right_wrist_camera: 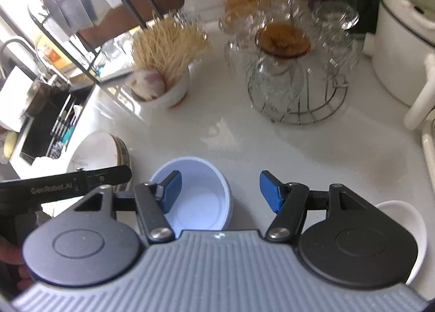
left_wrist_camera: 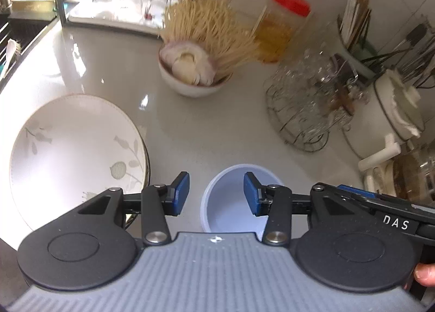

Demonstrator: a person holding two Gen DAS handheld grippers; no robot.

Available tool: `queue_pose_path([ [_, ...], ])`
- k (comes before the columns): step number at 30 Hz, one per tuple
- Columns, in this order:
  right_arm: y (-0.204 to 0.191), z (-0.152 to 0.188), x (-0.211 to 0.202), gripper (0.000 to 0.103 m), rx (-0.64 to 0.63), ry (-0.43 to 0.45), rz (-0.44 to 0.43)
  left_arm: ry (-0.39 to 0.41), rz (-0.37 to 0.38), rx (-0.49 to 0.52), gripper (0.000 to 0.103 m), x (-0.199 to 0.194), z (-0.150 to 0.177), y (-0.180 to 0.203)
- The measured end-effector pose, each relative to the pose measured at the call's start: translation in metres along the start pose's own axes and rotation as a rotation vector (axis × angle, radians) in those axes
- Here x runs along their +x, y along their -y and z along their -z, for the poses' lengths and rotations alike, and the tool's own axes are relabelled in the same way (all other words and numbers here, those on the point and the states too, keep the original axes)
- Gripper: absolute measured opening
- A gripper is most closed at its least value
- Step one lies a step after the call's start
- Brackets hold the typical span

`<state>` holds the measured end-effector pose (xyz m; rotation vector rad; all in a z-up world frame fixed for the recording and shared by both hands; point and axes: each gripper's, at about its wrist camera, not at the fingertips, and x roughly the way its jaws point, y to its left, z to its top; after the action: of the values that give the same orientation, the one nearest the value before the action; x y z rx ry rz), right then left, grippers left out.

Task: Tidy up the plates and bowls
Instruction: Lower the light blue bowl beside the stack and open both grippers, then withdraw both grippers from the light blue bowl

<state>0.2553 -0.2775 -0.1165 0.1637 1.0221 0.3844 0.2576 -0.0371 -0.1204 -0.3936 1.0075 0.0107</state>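
Pale-blue plastic sits closest to me: a small blue bowl at the near edge of the counter, empty and upright. My left gripper hangs over it with its jaws spread and nothing between them; one blue pad sits over the bowl's mouth, the other over bare counter just outside its rim. My right gripper is spread too and holds nothing, its left pad over the same bowl, its right pad over bare counter. A white bowl peeks out beside that gripper toward the counter's near right.

Just left of the blue bowl lies a stack of leaf-patterned plates, near the counter's left edge by the sink.

I judge the step in hand is picking up the blue bowl to group it with the other crockery. Next I need one gripper to straddle the rim wall, one pad inside and one outside, then clench.

Farther back stand a toothpick bowl, a wire rack of glasses and a red-lidded jar.
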Motion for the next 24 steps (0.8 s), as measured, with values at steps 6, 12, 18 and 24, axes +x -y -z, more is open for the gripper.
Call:
queue_pose_path([
  [6, 0.000, 0.004, -0.034, 0.065, 0.000, 0.076, 0.016, 0.047, 0.026, 0.028, 0.050, -0.027, 0.003, 0.015],
  [12, -0.002, 0.013, -0.062, 0.065, -0.009, 0.138, 0.039, 0.085, 0.040, 0.073, 0.050, -0.054, 0.011, 0.034],
  [18, -0.005, 0.026, -0.088, 0.065, -0.042, 0.199, 0.085, 0.135, 0.059, 0.132, 0.066, -0.083, 0.023, 0.055],
  [24, -0.008, 0.038, -0.109, 0.084, -0.044, 0.241, 0.108, 0.143, 0.046, 0.163, 0.085, -0.099, 0.038, 0.065],
])
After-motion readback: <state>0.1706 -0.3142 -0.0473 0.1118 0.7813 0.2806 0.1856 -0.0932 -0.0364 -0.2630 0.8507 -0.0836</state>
